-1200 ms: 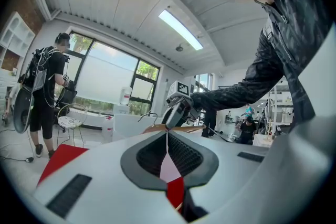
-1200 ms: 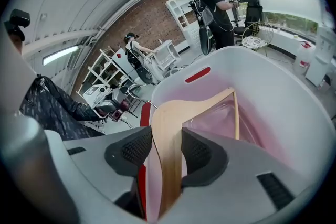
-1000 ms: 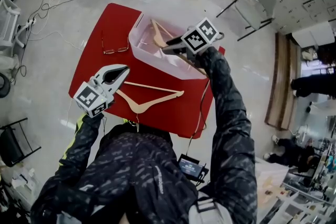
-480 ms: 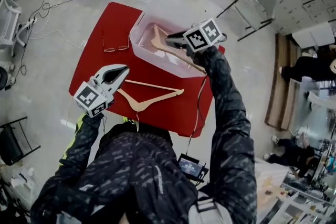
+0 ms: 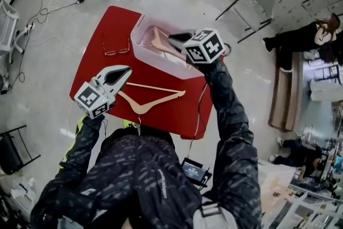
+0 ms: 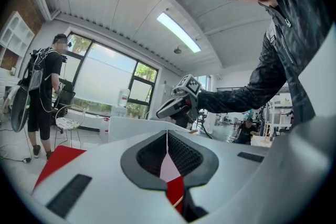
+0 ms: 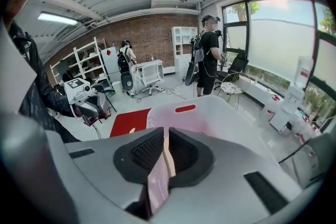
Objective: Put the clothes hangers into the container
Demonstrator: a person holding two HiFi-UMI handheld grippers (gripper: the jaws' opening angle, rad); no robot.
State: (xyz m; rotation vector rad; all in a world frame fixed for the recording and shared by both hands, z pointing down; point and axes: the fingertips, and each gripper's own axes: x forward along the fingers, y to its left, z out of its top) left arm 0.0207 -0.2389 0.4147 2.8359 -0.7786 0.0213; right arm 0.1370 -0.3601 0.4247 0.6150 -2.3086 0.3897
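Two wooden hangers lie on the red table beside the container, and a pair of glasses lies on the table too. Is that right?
Not quite. Only one hanger lies on the red table; the other hanger is in the container, as the head view shows. The glasses do lie on the table.

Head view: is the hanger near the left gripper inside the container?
No, that wooden hanger lies flat on the red table, outside the pink container, beside the left gripper.
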